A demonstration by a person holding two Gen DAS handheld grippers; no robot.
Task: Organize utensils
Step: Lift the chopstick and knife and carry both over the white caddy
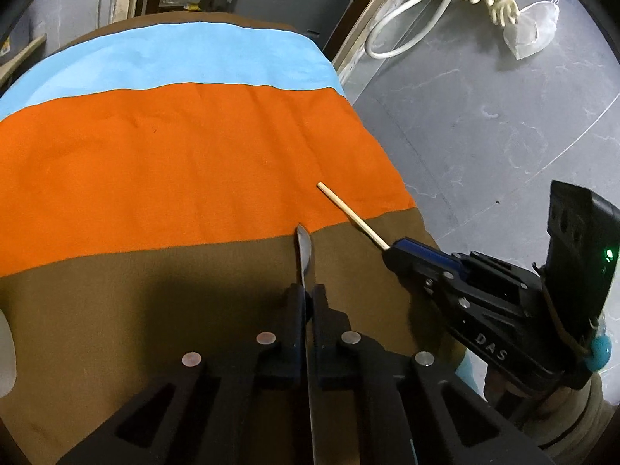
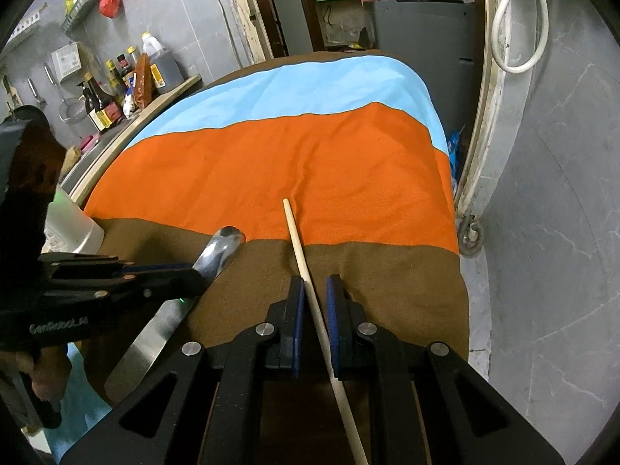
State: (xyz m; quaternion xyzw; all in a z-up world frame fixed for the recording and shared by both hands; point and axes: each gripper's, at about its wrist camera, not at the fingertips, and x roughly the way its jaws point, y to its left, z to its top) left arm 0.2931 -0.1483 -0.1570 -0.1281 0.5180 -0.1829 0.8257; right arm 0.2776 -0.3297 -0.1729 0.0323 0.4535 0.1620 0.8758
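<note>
A metal spoon [image 1: 304, 250] stands edge-on between my left gripper's [image 1: 306, 290] fingers, which are shut on its handle; its bowl reaches to the orange stripe. The right wrist view shows the same spoon [image 2: 223, 242] sticking out of the left gripper [image 2: 197, 275], its flat handle trailing back. A pale wooden chopstick [image 2: 298, 244] runs slantwise through my right gripper [image 2: 316, 286], which is shut on it, the tip pointing out over the orange band. In the left wrist view the right gripper [image 1: 391, 250] holds that chopstick [image 1: 348, 213] at the table's right edge.
The table wears a brown, orange and light-blue striped cloth [image 1: 155, 155]. Sauce bottles [image 2: 112, 89] line a counter at the left. A white container [image 2: 73, 224] sits at the cloth's left edge. Grey tiled floor [image 1: 503, 135] lies to the right, with a white hose [image 2: 519, 19].
</note>
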